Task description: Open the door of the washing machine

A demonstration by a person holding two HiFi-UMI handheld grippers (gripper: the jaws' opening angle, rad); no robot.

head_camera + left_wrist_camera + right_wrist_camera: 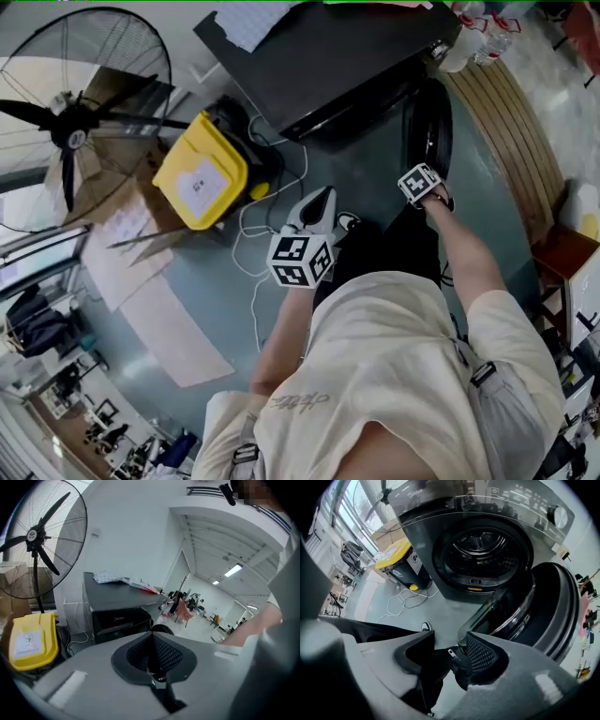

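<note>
The dark washing machine (337,56) stands at the top of the head view, its round door (429,127) swung out to the right. In the right gripper view the drum opening (483,550) is exposed and the door (543,606) hangs open at the right. My right gripper (450,651) is open, and the door's lower rim comes down beside its right pad (483,657); contact cannot be told. In the head view this gripper (422,180) sits just below the door. My left gripper (152,660) is shut on nothing, held off the machine (117,613), left of the door (319,202).
A yellow bin (202,173) stands left of the machine, with a white cable (253,234) trailing across the floor. A large pedestal fan (70,122) and cardboard sheets (131,244) are further left. A slatted wooden bench (511,122) runs along the right.
</note>
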